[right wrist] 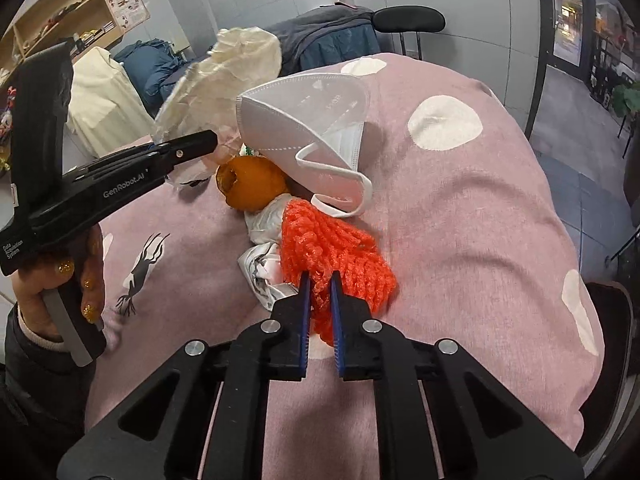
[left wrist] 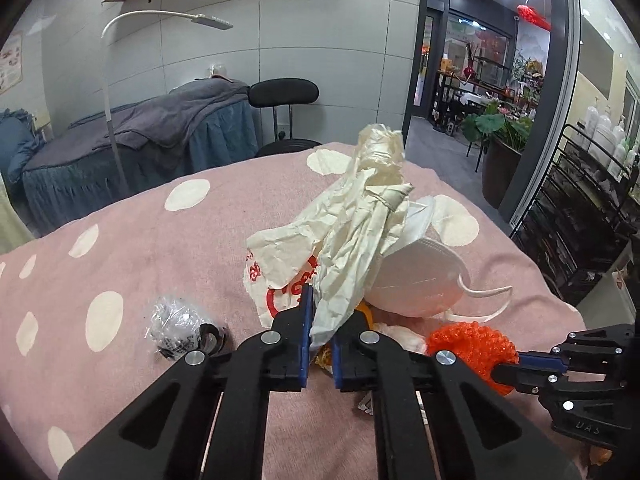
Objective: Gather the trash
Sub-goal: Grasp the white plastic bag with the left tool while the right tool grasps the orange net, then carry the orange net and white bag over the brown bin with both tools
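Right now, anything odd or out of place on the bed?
Yes: litter on the pink spotted blanket: a used white face mask, an orange peel with a hole, and a crumpled clear wrapper lying apart. Nothing spilled.

On the bed [left wrist: 120,248] the trash lies in one heap. The crumpled bag [left wrist: 352,240] sticks up from between the left gripper's [left wrist: 320,320] fingers, with the face mask [left wrist: 420,280] just right of it, touching. Below the mask sits the fruit net [right wrist: 332,256], pinched by the right gripper [right wrist: 320,292]. The peel [right wrist: 252,184] lies left of the net, under the mask's edge. A small wrapper [left wrist: 176,324] lies apart, far left. Another bed [left wrist: 140,140] and a chair [left wrist: 284,96] stand behind.
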`<state>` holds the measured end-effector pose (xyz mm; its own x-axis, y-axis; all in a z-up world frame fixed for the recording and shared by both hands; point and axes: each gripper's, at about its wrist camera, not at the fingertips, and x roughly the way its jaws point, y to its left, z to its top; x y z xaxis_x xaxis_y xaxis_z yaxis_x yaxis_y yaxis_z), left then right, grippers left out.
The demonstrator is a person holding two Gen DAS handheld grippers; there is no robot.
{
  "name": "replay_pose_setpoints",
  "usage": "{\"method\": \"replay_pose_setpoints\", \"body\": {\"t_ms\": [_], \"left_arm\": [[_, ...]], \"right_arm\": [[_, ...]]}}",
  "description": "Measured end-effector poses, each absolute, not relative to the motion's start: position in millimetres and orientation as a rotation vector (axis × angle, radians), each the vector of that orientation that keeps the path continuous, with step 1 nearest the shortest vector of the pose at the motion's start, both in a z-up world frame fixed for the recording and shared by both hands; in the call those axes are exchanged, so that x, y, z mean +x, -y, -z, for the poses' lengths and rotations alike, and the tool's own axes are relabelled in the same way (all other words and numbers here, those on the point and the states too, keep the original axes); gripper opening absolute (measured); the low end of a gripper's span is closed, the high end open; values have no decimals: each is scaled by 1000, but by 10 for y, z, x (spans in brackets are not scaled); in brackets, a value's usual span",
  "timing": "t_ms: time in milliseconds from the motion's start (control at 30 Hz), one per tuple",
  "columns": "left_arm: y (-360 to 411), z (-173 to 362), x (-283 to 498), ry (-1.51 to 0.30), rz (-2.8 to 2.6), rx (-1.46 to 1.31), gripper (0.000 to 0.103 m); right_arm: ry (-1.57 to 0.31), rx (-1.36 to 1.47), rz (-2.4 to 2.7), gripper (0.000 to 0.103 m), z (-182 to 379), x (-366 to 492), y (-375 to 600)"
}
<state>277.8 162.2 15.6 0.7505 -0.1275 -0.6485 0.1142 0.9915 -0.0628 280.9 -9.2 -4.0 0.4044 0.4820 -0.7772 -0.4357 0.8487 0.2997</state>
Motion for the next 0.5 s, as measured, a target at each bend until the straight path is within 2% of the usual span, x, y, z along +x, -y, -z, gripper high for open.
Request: {"method": "replay_pose_setpoints", "body": {"t_ms": [500], "left_arm": [[-1484, -341, 2112, -610, 120, -77, 7]], "right_arm": [[-866, 95, -546, 10, -119, 2227, 484]]}}
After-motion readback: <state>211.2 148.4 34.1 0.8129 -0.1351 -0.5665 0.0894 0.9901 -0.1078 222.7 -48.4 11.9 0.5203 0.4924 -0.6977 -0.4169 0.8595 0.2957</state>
